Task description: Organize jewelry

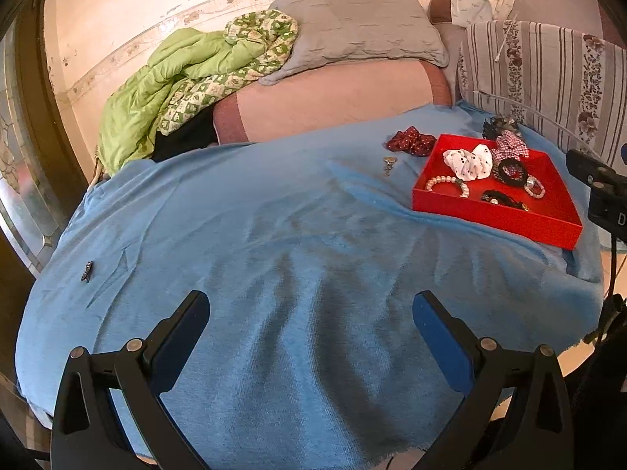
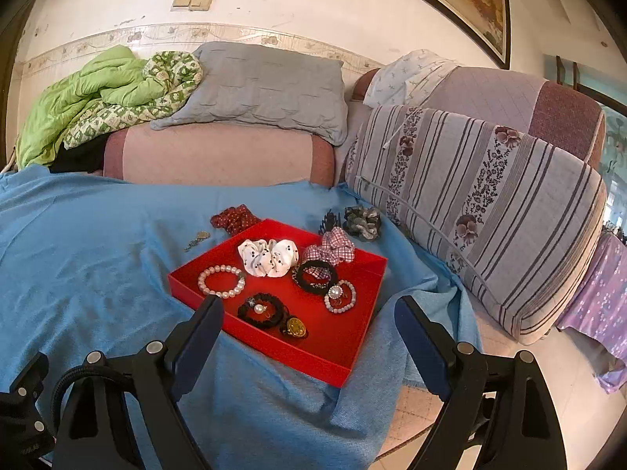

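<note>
A red tray (image 2: 352, 346) (image 1: 490, 215) sits on the blue cloth. It holds a white dotted scrunchie (image 2: 268, 257), a pearl bracelet (image 2: 221, 282), black hair ties (image 2: 315, 274), a plaid scrunchie (image 2: 333, 250) and a gold brooch (image 2: 296, 327). Outside it lie a red scrunchie (image 2: 235, 217), a grey scrunchie (image 2: 362, 221), a small pendant (image 2: 196, 239) and, far left, a dark clip (image 1: 87, 271). My right gripper (image 2: 309, 333) is open and empty, just in front of the tray. My left gripper (image 1: 311, 321) is open and empty over bare cloth.
The blue cloth (image 1: 254, 254) covers a round table. Behind stand a pink sofa (image 2: 219, 152), a grey pillow (image 2: 266, 86), a green quilt (image 2: 98, 98) and a striped cushion (image 2: 490, 203). Tiled floor (image 2: 415, 407) shows past the table's right edge.
</note>
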Motion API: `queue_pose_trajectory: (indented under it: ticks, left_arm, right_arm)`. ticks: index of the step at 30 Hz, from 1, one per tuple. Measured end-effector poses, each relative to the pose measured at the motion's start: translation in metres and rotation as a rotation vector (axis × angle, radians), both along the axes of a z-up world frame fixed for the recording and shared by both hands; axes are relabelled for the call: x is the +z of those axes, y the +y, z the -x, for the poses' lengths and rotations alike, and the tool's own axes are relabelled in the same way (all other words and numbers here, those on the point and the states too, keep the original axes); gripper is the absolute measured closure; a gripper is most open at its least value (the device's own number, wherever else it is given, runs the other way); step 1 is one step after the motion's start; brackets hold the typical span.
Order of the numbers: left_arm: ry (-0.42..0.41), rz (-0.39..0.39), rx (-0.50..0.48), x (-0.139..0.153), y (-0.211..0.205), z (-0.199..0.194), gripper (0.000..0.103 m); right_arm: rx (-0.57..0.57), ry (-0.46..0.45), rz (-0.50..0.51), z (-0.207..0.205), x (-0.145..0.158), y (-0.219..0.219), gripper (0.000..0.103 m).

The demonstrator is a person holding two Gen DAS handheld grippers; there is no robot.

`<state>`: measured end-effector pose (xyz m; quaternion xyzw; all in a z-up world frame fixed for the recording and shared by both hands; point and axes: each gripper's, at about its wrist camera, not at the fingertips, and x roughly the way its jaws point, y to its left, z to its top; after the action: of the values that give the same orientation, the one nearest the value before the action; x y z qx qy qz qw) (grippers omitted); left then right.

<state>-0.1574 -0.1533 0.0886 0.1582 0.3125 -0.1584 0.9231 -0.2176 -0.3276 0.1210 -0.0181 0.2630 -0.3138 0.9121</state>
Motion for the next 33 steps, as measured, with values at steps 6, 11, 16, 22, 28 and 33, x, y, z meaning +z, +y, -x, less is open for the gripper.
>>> queue_pose_trajectory:
  ticks: [6, 11, 16, 22, 28, 33]
  left_arm:
    - [-0.006, -0.003, 0.005, -0.0008, -0.0004, 0.0009, 0.0]
    - [-0.006, -0.007, 0.008, -0.0018, -0.0006, 0.0013, 0.0]
    - [-0.009, -0.012, 0.01, -0.0024, -0.0009, 0.0015, 0.0]
    - [-0.009, -0.015, 0.01, -0.0034, -0.0001, 0.0017, 0.0]
    - [-0.007, -0.013, 0.01, -0.0029, -0.0006, 0.0014, 0.0]
    - [-0.009, -0.016, 0.011, -0.0037, 0.001, 0.0015, 0.0]
  right_arm:
    - [0.0, 0.002, 0.001, 0.0002, 0.0002, 0.0006, 0.011]
    - [-0.001, 0.002, 0.0, 0.0003, 0.0001, 0.0012, 0.011]
    - [0.001, 0.001, 0.0, 0.0006, 0.0001, 0.0009, 0.011]
    - [-0.002, 0.002, 0.0, 0.0005, 0.0001, 0.0012, 0.011]
    - [0.0, 0.002, -0.001, 0.0005, 0.0002, 0.0008, 0.011]
    - [0.0, 0.002, 0.0, 0.0003, 0.0002, 0.0005, 0.011]
